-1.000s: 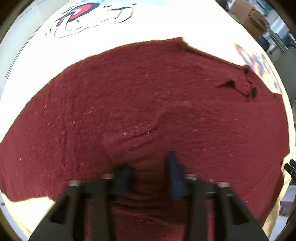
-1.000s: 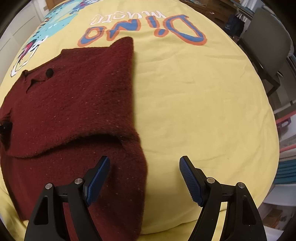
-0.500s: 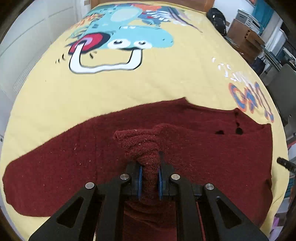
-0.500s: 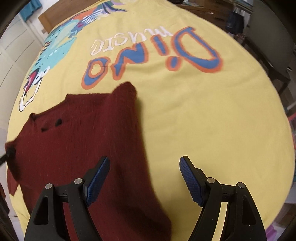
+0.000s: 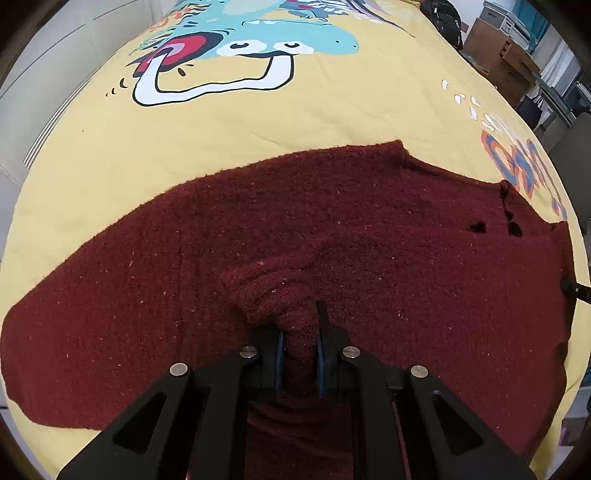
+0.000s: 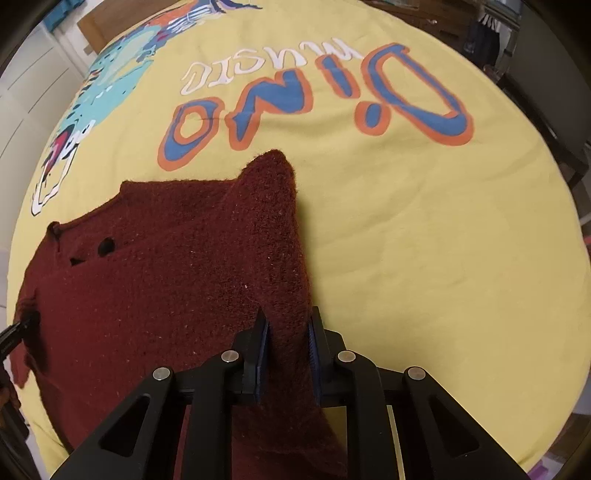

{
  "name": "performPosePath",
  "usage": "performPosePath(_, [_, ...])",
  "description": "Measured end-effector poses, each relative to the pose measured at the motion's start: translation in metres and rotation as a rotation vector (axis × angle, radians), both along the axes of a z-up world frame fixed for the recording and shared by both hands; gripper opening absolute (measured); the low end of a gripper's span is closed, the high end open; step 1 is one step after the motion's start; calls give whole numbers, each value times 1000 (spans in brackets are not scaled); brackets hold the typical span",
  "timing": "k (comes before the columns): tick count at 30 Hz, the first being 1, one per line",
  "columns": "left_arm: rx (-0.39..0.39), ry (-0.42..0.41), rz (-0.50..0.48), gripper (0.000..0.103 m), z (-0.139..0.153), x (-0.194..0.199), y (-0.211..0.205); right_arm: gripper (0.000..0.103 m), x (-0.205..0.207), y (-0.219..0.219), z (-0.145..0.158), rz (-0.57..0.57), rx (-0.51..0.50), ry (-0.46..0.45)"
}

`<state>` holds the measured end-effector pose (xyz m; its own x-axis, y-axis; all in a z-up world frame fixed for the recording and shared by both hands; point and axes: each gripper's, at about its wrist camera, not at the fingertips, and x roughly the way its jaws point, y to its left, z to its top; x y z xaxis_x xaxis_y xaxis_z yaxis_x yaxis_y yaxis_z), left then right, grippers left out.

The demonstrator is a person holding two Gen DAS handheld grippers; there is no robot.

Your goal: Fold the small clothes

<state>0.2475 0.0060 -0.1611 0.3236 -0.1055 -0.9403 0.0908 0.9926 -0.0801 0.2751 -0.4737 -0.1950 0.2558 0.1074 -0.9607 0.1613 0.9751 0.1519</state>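
Note:
A dark red knitted sweater (image 5: 332, 229) lies spread on the yellow bedspread (image 5: 258, 122). My left gripper (image 5: 299, 332) is shut on a bunched fold of the sweater's near part, which stands slightly raised off the rest. In the right wrist view the same sweater (image 6: 166, 277) fills the left half, one pointed corner reaching toward the printed letters. My right gripper (image 6: 288, 328) is closing its jaws on the sweater's right edge, and the blue pads press the knit between them. Two small dark openings show near the neckline (image 6: 105, 245).
The bedspread (image 6: 443, 240) carries a dinosaur print (image 5: 240, 48) and large blue and orange letters (image 6: 314, 99). Cardboard boxes (image 5: 498, 48) and a black bag (image 5: 443, 18) stand beyond the bed. A chair (image 6: 546, 74) sits off the bed's right side.
The left gripper shut on a fold of the sweater and lifted it a little. The right gripper moved left from the bare bedspread onto the sweater's edge and went from wide open to shut on it.

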Motion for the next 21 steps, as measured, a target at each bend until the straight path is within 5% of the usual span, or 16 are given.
performPosePath(6, [11, 8, 0, 13, -10, 0, 0, 21, 9, 6, -21, 15, -41, 44])
performPosePath(9, [33, -6, -8, 19, -11, -3, -3, 35, 10, 13, -16, 41, -98, 30])
performPosePath(11, [65, -19, -2, 30, -13, -4, -3, 59, 7, 18, -11, 59, -149, 10])
performPosePath(14, [97, -28, 23, 46, -10, -8, -2, 75, -1, 23, -1, 89, -179, -16])
performPosePath(17, [151, -58, 40, 73, -2, -16, -4, 86, -15, 37, 17, 139, -243, -82])
performPosePath(21, [141, -114, 40, 100, 16, -30, -10, 103, -32, 66, 36, 218, -303, -169])
